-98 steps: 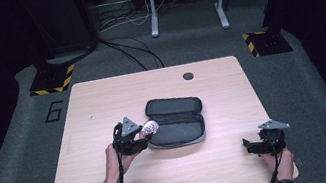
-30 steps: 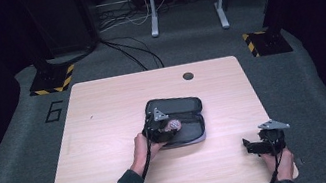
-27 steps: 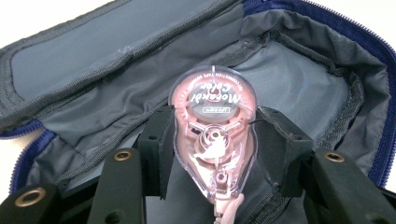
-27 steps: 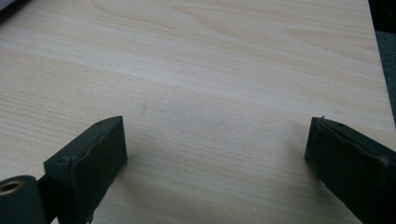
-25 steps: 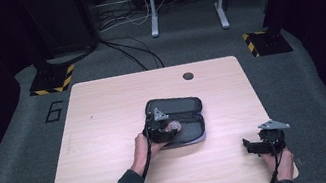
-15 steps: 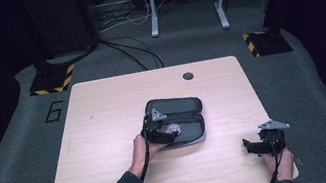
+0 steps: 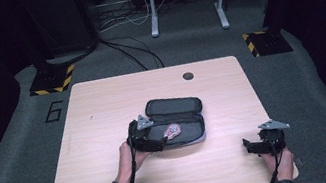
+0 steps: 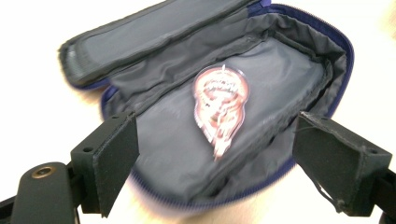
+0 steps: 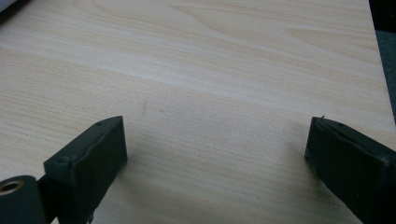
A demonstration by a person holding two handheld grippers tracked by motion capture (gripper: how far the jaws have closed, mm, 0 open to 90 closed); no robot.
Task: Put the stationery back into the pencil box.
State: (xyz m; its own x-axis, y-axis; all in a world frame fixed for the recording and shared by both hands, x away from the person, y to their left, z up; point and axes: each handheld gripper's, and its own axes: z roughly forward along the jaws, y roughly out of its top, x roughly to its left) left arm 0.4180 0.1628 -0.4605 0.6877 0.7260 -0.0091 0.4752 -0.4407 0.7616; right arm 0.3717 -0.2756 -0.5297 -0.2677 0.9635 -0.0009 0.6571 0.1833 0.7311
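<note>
Case: we saw a dark zippered pouch lying unzipped near the middle of the tabletop, its lid folded back on the far side and its grey fabric lining showing.
Item in the case: a small flat red-and-white packet lay on the lining, inside the pouch; we could not read its print, which was blurred.
Left claw: it stood at the pouch's left end, low over the near rim, with its jaws spread wide apart and nothing between them; the packet lay just beyond them.
Left hand: it gripped the tool just nearside of the pouch.
Right claw: we found it well to the right of the pouch, near the tabletop's near right corner, jaws wide apart over bare wood and clasping nothing.
Other: a small dark round hole sat in the tabletop beyond the pouch.
</note>
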